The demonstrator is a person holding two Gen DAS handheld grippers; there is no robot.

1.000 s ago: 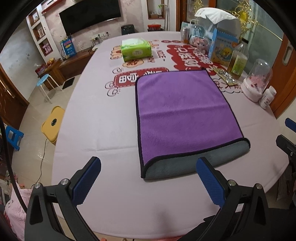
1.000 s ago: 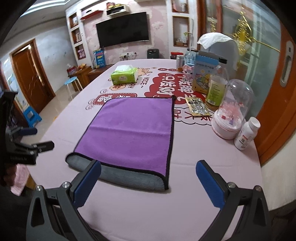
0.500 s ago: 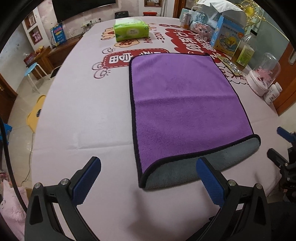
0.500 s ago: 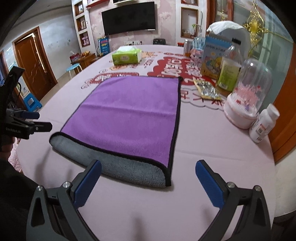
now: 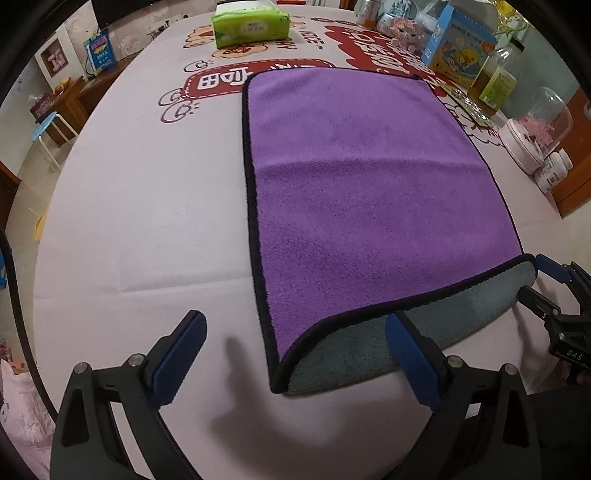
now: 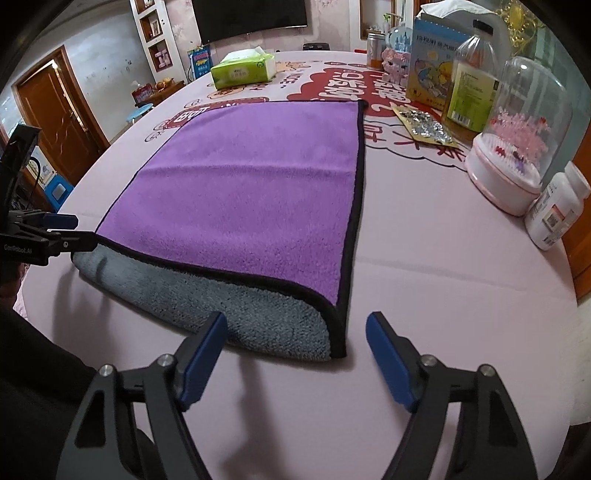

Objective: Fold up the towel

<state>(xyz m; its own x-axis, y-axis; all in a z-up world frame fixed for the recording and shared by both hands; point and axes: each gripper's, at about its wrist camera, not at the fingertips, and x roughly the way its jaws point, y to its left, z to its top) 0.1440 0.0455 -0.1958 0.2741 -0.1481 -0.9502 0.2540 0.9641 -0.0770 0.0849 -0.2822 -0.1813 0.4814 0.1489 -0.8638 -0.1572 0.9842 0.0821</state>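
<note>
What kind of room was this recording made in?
Most likely a home living or dining room: a wall-mounted TV, a printed tablecloth holding a tissue pack, and a wooden door.

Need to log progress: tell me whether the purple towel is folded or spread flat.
Folded once: the towel lies doubled, its grey underside rounding out at the near fold.

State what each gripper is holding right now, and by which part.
Nothing is held. Left gripper and right gripper are both open at the towel's near folded edge.
</note>
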